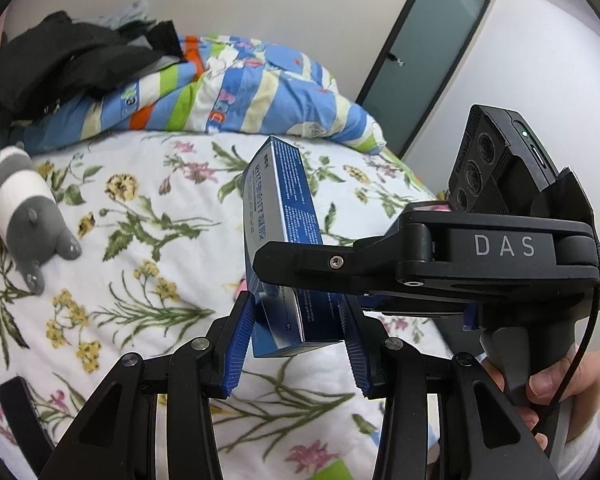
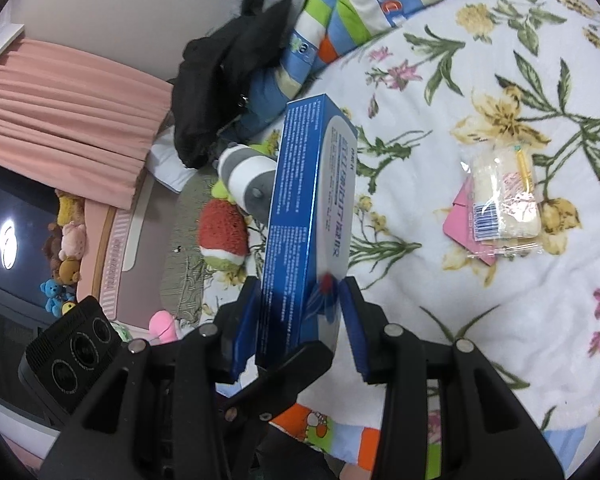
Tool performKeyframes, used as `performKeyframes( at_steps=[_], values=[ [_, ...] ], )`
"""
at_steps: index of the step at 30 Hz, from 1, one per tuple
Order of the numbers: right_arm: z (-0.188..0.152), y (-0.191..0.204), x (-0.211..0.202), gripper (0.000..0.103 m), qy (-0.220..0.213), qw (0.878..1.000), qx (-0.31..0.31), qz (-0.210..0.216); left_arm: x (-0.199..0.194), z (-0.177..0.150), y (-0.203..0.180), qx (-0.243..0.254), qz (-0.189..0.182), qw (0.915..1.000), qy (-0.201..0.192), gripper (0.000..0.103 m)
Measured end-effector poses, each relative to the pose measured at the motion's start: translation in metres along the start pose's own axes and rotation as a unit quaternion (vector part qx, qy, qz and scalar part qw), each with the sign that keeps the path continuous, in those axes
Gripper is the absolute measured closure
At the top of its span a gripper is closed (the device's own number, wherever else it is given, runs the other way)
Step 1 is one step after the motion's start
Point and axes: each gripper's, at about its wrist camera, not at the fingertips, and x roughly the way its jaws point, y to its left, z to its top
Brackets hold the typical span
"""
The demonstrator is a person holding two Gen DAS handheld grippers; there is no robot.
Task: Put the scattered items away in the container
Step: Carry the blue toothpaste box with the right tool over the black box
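Note:
A long blue and silver box [image 1: 278, 240] stands on end above the floral bedsheet [image 1: 140, 240]. My left gripper [image 1: 298, 344] has its blue pads on either side of the box's lower end. My right gripper [image 1: 300, 264] reaches in from the right and crosses the box; in its own view my right gripper [image 2: 298, 324] brackets the same box [image 2: 308, 216], with a small gap on the right pad side. A clear packet of white items [image 2: 504, 196] lies on pink cards [image 2: 460, 220] on the sheet. No container is in view.
A grey and white striped plush [image 1: 20, 204] lies at the left. A striped duvet [image 1: 240, 88] and black clothes [image 1: 60, 60] are heaped at the head of the bed. A red and green plush [image 2: 224, 236] lies by the bed's edge. A glass door [image 1: 424, 40] is behind.

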Motion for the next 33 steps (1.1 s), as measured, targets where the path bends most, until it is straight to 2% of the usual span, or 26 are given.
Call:
performKeyframes(
  at_steps=[8,14,25,33],
  values=[
    [-0.010,0.010,-0.047,0.061,-0.029,0.999,-0.010,0.020,-0.026,0.007,-0.043,0.032,0.005,0.9994,-0.014,0.059],
    [-0.017,0.004,-0.085,0.061,-0.052,0.998,-0.007,0.028,-0.030,0.011,-0.078,0.055,0.003,0.9983,-0.016,0.059],
    [-0.024,-0.030,-0.161,0.061,-0.099,0.995,0.013,0.027,-0.013,0.016,-0.153,0.100,-0.018,0.9948,-0.011,0.059],
    [-0.031,-0.070,-0.221,0.060,-0.136,0.990,0.033,0.014,0.012,0.017,-0.212,0.125,-0.054,0.9907,0.004,0.059]
  ],
)
